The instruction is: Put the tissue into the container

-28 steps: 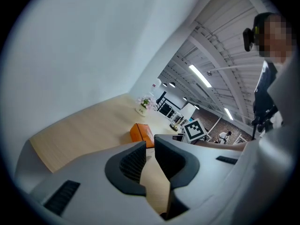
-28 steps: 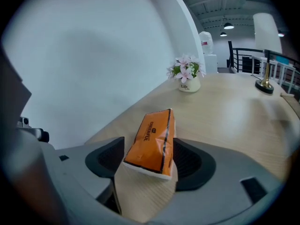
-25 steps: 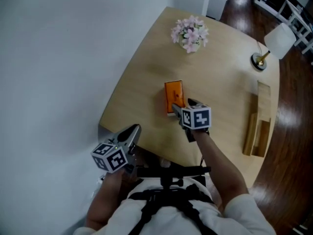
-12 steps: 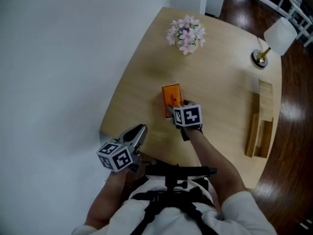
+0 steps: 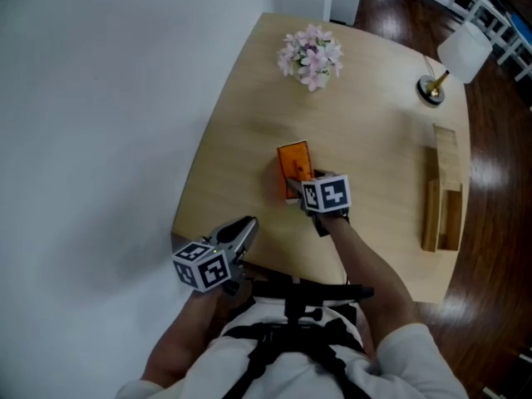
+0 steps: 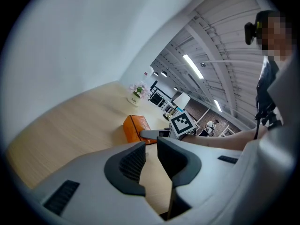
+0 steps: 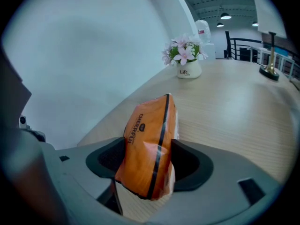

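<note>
pale wooden table (image 5: 241, 131), long curved edge close along a plain white wall (image 5: 100, 98). at the far end, a bunch of pink and white flowers (image 5: 310, 55) stands upright in a small white pot (image 7: 189, 70). well apart from it, near the far right edge, a lamp (image 5: 453, 56) with white shade and brass-coloured round base. dark glossy wood floor (image 5: 499, 181) to the table's right. black railing (image 7: 243, 50) beyond the table. long ceiling light strips (image 6: 193, 65) overhead. a small distant person (image 6: 209, 124), detail unreadable.
</note>
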`<state>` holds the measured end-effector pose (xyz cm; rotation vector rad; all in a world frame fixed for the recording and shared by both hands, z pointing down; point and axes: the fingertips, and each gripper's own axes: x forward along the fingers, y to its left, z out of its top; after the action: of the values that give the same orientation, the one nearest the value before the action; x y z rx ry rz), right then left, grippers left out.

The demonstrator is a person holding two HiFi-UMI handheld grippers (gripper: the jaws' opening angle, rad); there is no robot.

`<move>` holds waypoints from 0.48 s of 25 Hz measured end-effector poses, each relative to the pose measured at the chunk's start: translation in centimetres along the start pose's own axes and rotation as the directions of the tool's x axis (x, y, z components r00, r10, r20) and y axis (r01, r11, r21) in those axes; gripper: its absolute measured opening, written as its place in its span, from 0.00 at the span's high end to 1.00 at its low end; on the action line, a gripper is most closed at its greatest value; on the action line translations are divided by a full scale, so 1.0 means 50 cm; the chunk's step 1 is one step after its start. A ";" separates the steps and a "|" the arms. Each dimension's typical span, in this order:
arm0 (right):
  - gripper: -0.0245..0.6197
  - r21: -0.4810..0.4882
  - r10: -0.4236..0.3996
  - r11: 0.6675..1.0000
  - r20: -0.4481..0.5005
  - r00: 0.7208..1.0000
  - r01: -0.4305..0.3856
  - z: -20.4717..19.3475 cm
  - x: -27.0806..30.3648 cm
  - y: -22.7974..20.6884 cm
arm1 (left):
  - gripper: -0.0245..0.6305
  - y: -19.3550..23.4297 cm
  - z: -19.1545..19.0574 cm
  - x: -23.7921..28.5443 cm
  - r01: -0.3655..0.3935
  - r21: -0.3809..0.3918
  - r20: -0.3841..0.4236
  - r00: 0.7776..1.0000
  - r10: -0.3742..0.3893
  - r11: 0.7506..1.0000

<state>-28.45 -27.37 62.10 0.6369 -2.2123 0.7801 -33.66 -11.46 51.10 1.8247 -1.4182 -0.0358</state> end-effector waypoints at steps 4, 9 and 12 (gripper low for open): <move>0.52 0.051 -0.034 0.998 0.025 0.999 0.033 -0.001 -0.012 -0.005 | 0.85 0.013 -0.003 -0.008 0.017 -0.004 -0.008 1.000 -0.017 1.000; 0.56 0.085 -0.076 0.994 0.041 0.996 0.072 -0.007 -0.040 -0.013 | 0.85 0.013 0.001 -0.016 0.050 0.018 -0.019 0.999 -0.049 0.999; 0.56 0.113 -0.088 0.990 0.056 0.994 0.082 -0.009 -0.060 -0.013 | 0.85 0.014 0.003 -0.017 0.072 0.019 -0.023 0.997 -0.072 0.997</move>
<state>-25.94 -26.90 60.36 0.8140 -2.1926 0.8535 -34.60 -10.85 51.05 1.8867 -1.3411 -0.0378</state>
